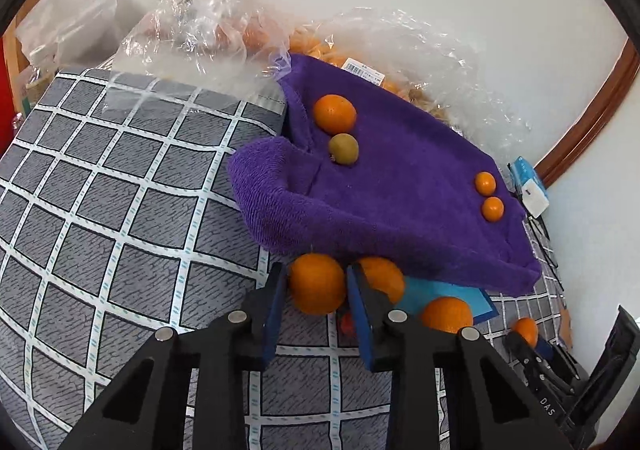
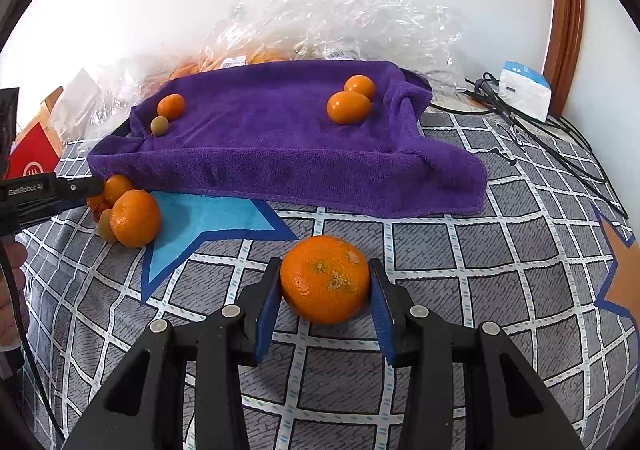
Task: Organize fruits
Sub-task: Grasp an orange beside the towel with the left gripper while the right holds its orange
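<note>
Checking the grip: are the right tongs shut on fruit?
Shut: both pads of the right tongs press the mandarin's sides.

Four small fruits [image 2: 348, 107] on purple towel [image 2: 280, 153] — oranges [image 2: 134, 217] clustered beside it, one speckled orange [image 2: 325, 278] apart

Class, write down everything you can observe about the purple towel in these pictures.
The purple towel looks like thick, looped terry cloth, draped over something hidden so it forms a raised, tray-like platform with bunched corners. It rests on the grid-patterned cover, with clear plastic bags behind. On it sit three orange fruits and one small greenish fruit. Its front hem overlaps a blue star print.
</note>
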A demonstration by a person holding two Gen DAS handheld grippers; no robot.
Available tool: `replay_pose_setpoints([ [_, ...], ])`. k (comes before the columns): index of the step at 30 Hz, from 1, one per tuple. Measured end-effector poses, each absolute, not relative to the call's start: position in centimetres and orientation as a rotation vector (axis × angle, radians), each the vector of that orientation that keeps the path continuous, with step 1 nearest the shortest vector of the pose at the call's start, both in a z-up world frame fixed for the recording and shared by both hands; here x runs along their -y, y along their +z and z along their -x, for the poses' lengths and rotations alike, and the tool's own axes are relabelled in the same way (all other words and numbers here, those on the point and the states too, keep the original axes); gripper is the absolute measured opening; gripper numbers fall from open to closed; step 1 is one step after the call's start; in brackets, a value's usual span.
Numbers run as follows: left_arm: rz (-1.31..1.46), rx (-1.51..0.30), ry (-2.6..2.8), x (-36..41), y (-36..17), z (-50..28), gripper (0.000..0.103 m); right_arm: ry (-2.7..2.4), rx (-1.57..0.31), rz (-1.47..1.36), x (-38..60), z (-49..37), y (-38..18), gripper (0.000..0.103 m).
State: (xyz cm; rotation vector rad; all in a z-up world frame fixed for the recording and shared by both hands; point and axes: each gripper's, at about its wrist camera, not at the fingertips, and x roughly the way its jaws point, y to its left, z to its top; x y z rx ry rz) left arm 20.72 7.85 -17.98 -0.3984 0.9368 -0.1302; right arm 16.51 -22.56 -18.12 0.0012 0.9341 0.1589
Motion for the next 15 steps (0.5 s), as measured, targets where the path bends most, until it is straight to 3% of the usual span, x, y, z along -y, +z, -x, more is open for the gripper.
replay_pose_setpoints([
  [15, 0.214, -0.933, -0.13, -7.5, -18.4, -16.4, 0.03, 0.175, -0.938, 0.009, 22.3, -16.4, -18.2, 0.041],
])
